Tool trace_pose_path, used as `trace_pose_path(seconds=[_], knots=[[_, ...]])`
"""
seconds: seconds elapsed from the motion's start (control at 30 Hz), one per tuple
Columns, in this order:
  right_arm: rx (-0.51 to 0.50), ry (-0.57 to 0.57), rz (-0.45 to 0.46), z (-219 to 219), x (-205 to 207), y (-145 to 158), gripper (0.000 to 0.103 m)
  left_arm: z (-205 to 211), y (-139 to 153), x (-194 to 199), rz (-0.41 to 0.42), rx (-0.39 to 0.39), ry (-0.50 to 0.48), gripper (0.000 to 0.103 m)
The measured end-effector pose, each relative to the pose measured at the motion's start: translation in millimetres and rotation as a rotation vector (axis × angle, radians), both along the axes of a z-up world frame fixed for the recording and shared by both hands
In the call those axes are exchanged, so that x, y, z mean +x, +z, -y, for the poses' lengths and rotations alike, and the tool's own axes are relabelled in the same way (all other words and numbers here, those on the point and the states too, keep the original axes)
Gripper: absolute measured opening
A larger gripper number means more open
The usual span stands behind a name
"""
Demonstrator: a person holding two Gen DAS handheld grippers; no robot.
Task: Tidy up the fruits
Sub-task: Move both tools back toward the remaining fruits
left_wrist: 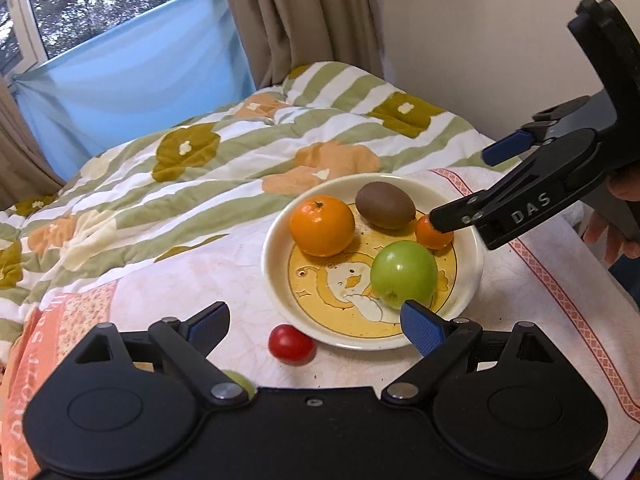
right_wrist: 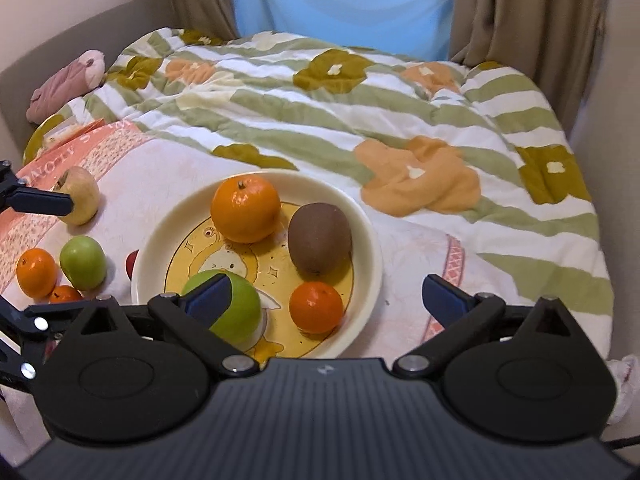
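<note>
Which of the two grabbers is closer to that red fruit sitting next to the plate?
Left. The left gripper hovers open just over the red fruit; the right gripper is across the plate.

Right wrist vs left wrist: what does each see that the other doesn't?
Only the right wrist view shows the fruit off the plate: pale pear, second green apple, two more oranges, plus the pink plush.

Only the left wrist view shows the window and the whole red fruit.

Both show the plate holding large orange, kiwi, small orange, green apple.
</note>
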State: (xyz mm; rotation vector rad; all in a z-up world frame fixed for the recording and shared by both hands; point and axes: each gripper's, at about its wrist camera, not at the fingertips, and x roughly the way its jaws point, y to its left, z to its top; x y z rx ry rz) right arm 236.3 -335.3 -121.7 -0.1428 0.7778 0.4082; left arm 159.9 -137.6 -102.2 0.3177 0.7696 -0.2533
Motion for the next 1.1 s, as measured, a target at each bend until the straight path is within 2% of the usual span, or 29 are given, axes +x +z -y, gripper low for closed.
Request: trace_pose_path(seconds=[0.6, 0.83, 1.1], knots=[[0.048, -0.017, 0.061, -22, -72, 91, 0.103, -60, 70, -72, 0.124, -0.015, 0.108, 0.095], [0.037, -0.024, 0.074, -60, -95, 110, 0.103, -109, 88, -86, 0.148, -0.028, 0.13, 0.095], [0.086, -0.107, 0.071, -118, -107, 121, 0.103, -167, 97, -71, 0.135, -0.029, 0.092, 0.095]])
